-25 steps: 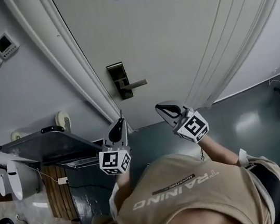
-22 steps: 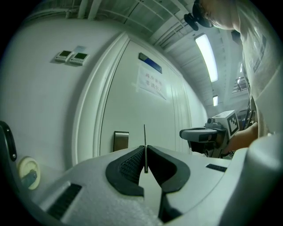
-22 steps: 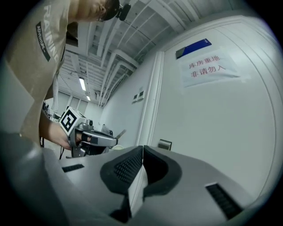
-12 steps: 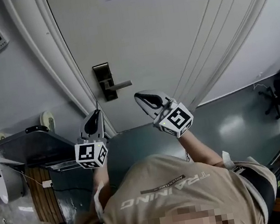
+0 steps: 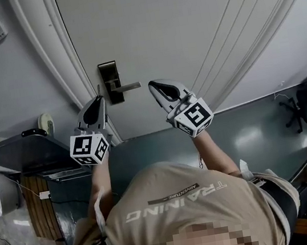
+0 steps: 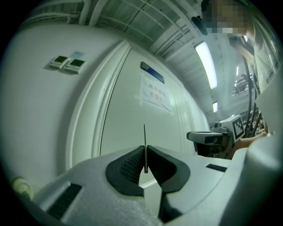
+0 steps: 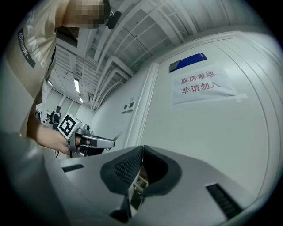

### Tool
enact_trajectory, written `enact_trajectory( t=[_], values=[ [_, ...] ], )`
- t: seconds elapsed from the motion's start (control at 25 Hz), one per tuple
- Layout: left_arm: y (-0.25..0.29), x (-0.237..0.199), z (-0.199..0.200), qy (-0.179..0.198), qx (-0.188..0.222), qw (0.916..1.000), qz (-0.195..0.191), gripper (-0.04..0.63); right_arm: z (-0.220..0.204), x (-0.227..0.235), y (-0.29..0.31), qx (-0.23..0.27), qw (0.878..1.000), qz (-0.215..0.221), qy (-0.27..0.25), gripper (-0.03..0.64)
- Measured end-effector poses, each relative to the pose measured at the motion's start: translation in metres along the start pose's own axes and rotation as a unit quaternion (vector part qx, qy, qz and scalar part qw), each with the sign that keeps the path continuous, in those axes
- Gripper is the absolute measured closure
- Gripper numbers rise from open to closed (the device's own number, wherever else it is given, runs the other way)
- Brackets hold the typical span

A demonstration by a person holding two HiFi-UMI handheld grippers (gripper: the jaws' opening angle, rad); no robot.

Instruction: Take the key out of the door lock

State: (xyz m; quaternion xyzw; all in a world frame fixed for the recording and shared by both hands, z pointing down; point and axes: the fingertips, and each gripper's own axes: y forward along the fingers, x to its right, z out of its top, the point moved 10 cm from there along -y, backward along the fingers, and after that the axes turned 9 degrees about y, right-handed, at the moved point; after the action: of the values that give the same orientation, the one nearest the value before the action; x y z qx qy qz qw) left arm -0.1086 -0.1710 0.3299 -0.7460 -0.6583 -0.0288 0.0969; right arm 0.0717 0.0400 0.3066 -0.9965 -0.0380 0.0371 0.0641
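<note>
Key (image 6: 144, 132) out of the door lock (image 5: 111, 83), held by the left gripper (image 6: 145, 149).
Thin blade stood upright, pinched between closed jaws, just beside the lock; the right gripper (image 7: 142, 151) was shut on nothing, facing the door (image 5: 187, 44).

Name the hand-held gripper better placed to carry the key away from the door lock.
Left, most likely. The left hand-held gripper is shut on the thin flat metal key, which is already clear of the dark rectangular lock plate. The right hand-held gripper is shut and empty.
</note>
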Motion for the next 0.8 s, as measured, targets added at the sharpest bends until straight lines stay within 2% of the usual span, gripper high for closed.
enact_trajectory(
  t=[0.12,0.24,0.36,0.64,0.8],
  values=[
    [0.002,-0.001,0.002,-0.018,0.008,0.9998,0.0,0.572,-0.001,0.007,0.0,0.008,0.999,0.004,0.038,0.603],
    [-0.003,-0.004,0.002,-0.085,0.025,0.9961,0.003,0.572,-0.006,0.01,0.002,0.015,0.996,0.027,0.088,0.603],
    [-0.004,-0.006,0.002,-0.071,0.016,0.9972,0.017,0.572,-0.011,0.011,0.007,-0.006,0.997,0.03,0.072,0.603],
    [-0.007,-0.005,-0.018,-0.086,0.004,0.9958,0.031,0.572,-0.011,0.011,0.013,0.002,0.998,0.033,0.05,0.603],
    [-0.002,-0.005,-0.018,-0.058,-0.007,0.9978,0.031,0.572,-0.018,0.009,0.013,-0.014,0.999,0.029,0.037,0.603]
  ],
)
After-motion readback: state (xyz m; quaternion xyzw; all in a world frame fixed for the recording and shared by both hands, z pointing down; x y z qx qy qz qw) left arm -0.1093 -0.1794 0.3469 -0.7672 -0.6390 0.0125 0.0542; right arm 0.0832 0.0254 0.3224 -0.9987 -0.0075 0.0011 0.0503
